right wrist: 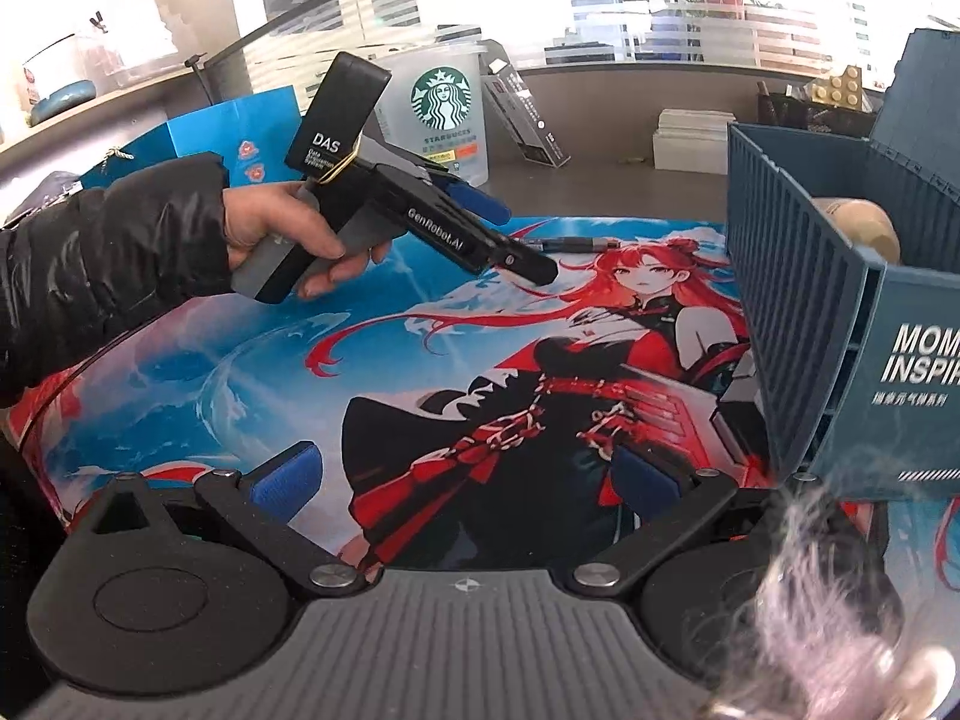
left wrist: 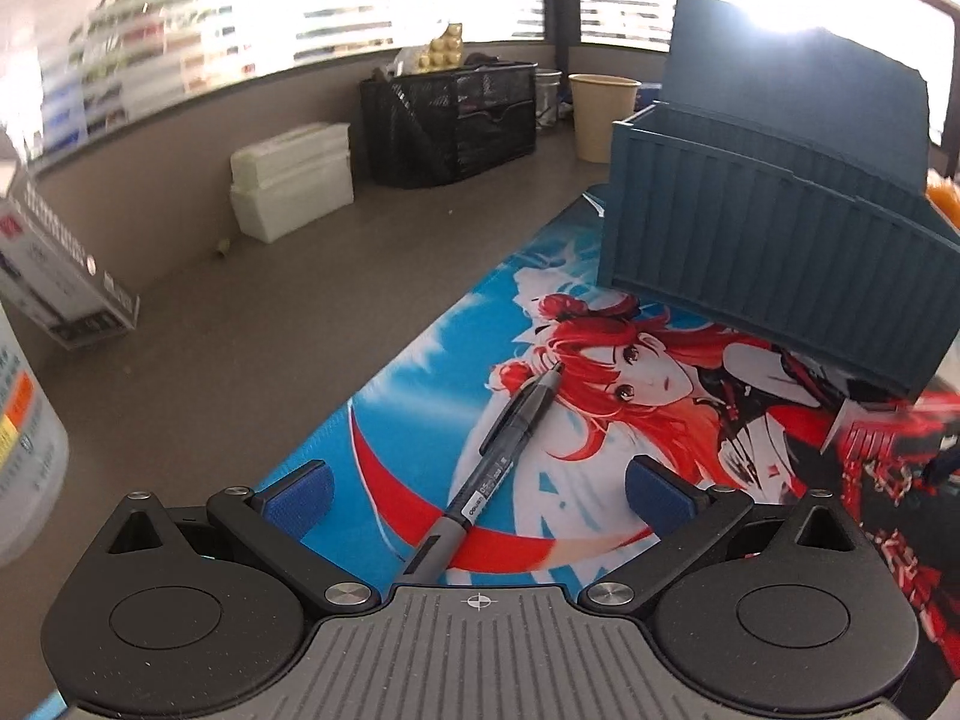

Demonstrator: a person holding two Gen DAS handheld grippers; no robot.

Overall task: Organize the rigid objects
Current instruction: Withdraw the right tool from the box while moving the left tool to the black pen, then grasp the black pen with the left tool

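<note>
My left claw (left wrist: 477,495) hangs spread wide over the pen (left wrist: 489,474), which lies on the printed mat (left wrist: 420,372) between my pads, touching neither. My right claw (right wrist: 465,483) is also spread and empty, beside the blue container box (right wrist: 798,300) on the worktop (left wrist: 252,300).

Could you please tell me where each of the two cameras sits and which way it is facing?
Left wrist: on the left gripper, looking along its open fingers at a pen on the printed desk mat; only the fingers show.
Right wrist: on the right gripper, facing across the mat; the person's left hand shows, holding the left gripper.
Shared: mat, pen, blue container box.
</note>
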